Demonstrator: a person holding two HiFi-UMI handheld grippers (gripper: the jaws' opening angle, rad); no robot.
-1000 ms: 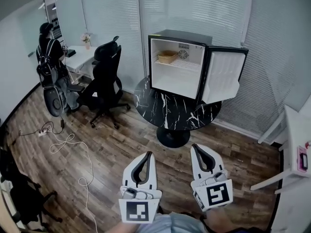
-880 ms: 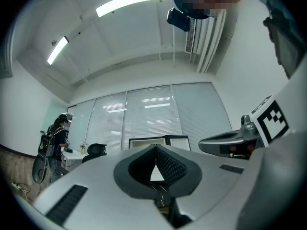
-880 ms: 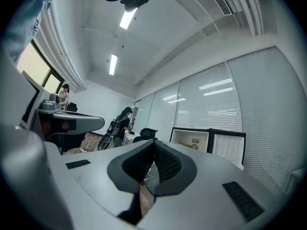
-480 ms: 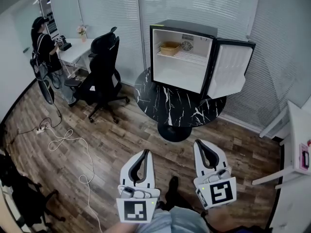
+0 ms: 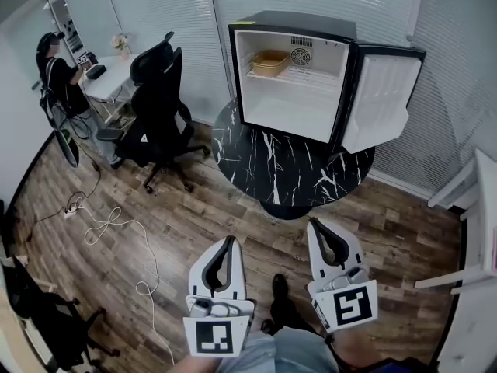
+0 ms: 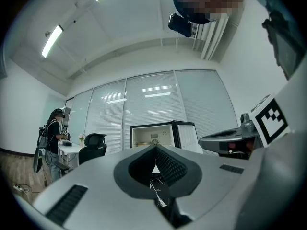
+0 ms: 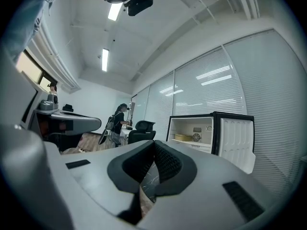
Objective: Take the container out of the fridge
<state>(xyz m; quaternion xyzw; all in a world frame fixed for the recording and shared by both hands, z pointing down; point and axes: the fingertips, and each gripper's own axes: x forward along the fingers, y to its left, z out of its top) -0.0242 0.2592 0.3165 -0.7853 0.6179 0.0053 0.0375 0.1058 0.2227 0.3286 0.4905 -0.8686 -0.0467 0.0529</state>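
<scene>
Fingers [image 5: 208,274] clenched on nothing at left gripper [image 5: 230,243] and right gripper [image 5: 315,225]; both now nearer the open fridge [image 5: 311,22]; one container [image 5: 269,63] on its upper shelf [image 5: 314,80]; one round table [image 5: 287,177]; two grippers.

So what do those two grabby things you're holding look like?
Both are white plastic shells. The left tongs and right tongs narrow to a point, lined with black ribbed pads. Behind each sits a cube with a black-and-white square marker.
</scene>
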